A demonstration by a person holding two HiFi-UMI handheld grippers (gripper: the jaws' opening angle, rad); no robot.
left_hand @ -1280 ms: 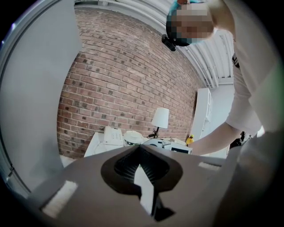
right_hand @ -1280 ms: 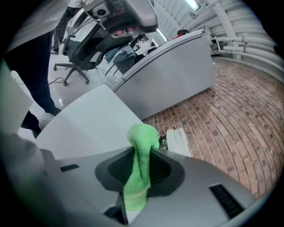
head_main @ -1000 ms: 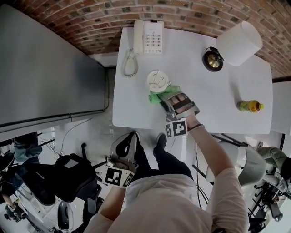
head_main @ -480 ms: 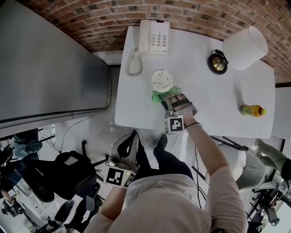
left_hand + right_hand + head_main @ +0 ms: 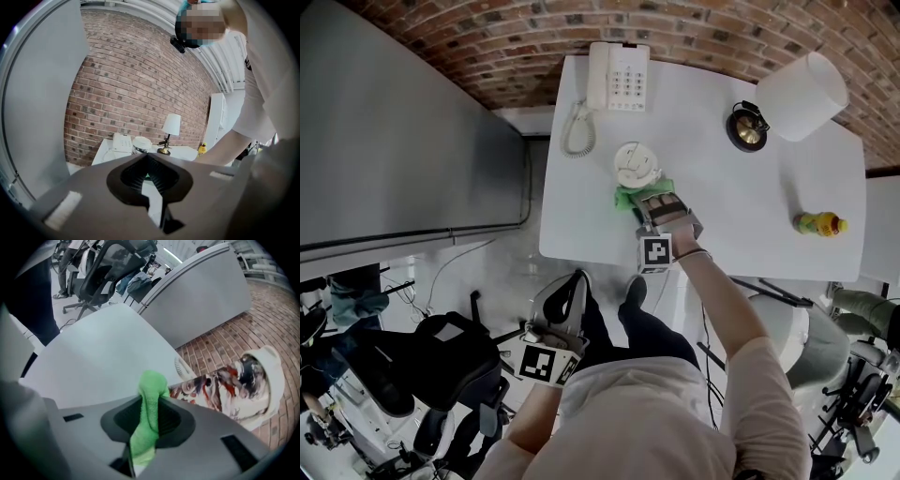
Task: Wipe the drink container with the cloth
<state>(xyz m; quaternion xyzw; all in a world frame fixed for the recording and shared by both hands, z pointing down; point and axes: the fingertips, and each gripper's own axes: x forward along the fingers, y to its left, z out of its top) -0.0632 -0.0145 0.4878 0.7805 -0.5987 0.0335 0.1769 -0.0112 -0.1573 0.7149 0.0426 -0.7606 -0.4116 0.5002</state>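
Observation:
The drink container (image 5: 636, 165) is a patterned cup with a white lid, standing on the white table (image 5: 731, 216). In the right gripper view the cup (image 5: 234, 383) lies across the picture at right, lid toward the brick wall. My right gripper (image 5: 649, 202) is shut on the green cloth (image 5: 628, 197), whose tip (image 5: 151, 385) rests against the cup's lower side. The left gripper (image 5: 560, 309) hangs below the table's near edge, away from the cup. Its jaws (image 5: 146, 160) are shut with nothing between them.
A white telephone (image 5: 618, 77) sits at the table's far edge by the brick wall. A lamp (image 5: 802, 86) with a brass base (image 5: 747, 129) stands at the back right. A yellow bottle (image 5: 818, 223) lies at right. A grey partition (image 5: 403, 141) and office chairs (image 5: 441, 366) fill the left.
The right gripper with the cloth has slid a little left along the cup's near side. The left gripper has stayed below the table edge.

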